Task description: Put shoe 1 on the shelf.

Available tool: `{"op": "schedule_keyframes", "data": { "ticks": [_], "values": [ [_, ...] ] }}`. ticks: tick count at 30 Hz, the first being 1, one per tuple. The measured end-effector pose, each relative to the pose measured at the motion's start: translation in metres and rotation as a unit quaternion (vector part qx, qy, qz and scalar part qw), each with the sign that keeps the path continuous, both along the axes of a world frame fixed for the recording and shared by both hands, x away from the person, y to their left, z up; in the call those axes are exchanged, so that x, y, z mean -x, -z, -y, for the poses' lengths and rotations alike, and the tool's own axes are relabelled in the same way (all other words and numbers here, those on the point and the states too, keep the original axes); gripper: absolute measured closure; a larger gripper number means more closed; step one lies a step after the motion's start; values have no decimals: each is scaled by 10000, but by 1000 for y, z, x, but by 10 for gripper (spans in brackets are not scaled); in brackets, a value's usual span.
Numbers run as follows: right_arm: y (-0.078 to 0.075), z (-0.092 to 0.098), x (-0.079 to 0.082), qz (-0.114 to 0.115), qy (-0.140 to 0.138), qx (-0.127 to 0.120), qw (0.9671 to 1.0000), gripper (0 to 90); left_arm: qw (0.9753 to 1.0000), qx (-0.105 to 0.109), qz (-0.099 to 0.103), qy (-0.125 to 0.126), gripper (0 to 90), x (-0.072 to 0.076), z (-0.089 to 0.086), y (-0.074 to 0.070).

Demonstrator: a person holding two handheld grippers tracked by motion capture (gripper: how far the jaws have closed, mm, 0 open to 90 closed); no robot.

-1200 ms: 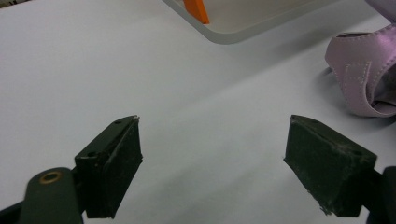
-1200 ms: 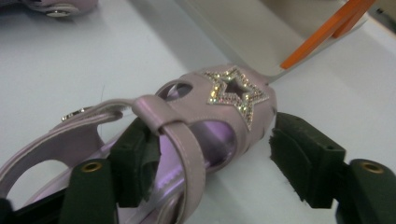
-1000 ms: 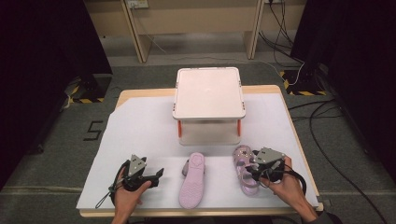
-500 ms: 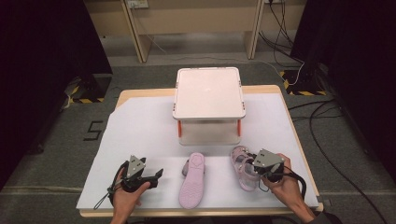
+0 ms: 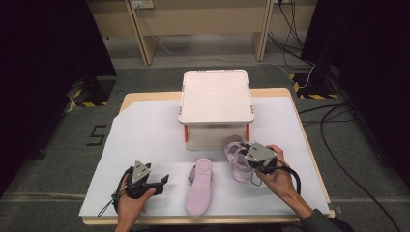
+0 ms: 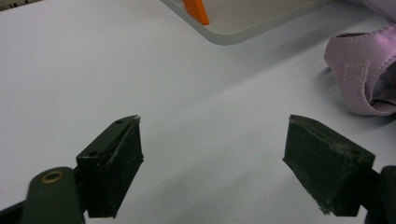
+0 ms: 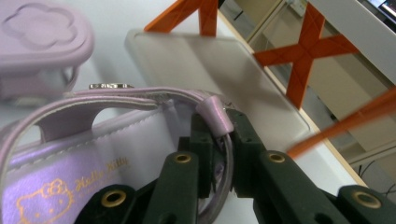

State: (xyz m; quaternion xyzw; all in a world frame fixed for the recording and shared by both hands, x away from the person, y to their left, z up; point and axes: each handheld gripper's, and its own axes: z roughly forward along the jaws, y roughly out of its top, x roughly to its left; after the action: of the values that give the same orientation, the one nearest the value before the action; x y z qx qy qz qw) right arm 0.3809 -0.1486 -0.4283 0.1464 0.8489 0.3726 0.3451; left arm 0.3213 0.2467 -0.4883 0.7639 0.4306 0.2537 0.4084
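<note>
Lilac straps of 1 child's sandal [image 7: 116, 140] sit pinched at the heel strap between the closed jaws of the right hand-held gripper [image 7: 219, 154]; from the high view that sandal [image 5: 237, 157] lies just in front of the lidded storage box [image 5: 216, 96], its rear half covered by the gripper [image 5: 251, 162]. A 2nd sandal [image 5: 199, 191] lies sole-up mid-bench, its straps hidden beneath. Left hand-held gripper [image 6: 212, 163] gapes wide and empty over the white bench [image 5: 145, 140] cover.
</note>
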Motion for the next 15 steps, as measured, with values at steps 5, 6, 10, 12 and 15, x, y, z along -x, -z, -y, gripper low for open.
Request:
{"op": "schedule_keyframes", "data": {
  "ticks": [5, 6, 10, 12, 15],
  "values": [
    [8, -26, -23, 20, -24, -116, 9999, 825, 10000, -12, -5, 11, 186, 1, -1, -1],
    [9, -31, -27, 32, -32, -107, 9999, 824, 10000, -14, -5, 18, 186, 1, -1, -1],
    [16, -46, -42, 65, 20, -112, 9999, 822, 10000, -18, -20, 46, 186, 1, 0, -1],
    [19, -52, -47, 115, 43, -94, 9999, 818, 10000, -9, -10, 41, 186, 1, 0, -1],
    [21, -56, -52, 176, 73, -76, 9998, 816, 10000, -12, -11, 40, 186, 1, 0, -1]
  ]
}}
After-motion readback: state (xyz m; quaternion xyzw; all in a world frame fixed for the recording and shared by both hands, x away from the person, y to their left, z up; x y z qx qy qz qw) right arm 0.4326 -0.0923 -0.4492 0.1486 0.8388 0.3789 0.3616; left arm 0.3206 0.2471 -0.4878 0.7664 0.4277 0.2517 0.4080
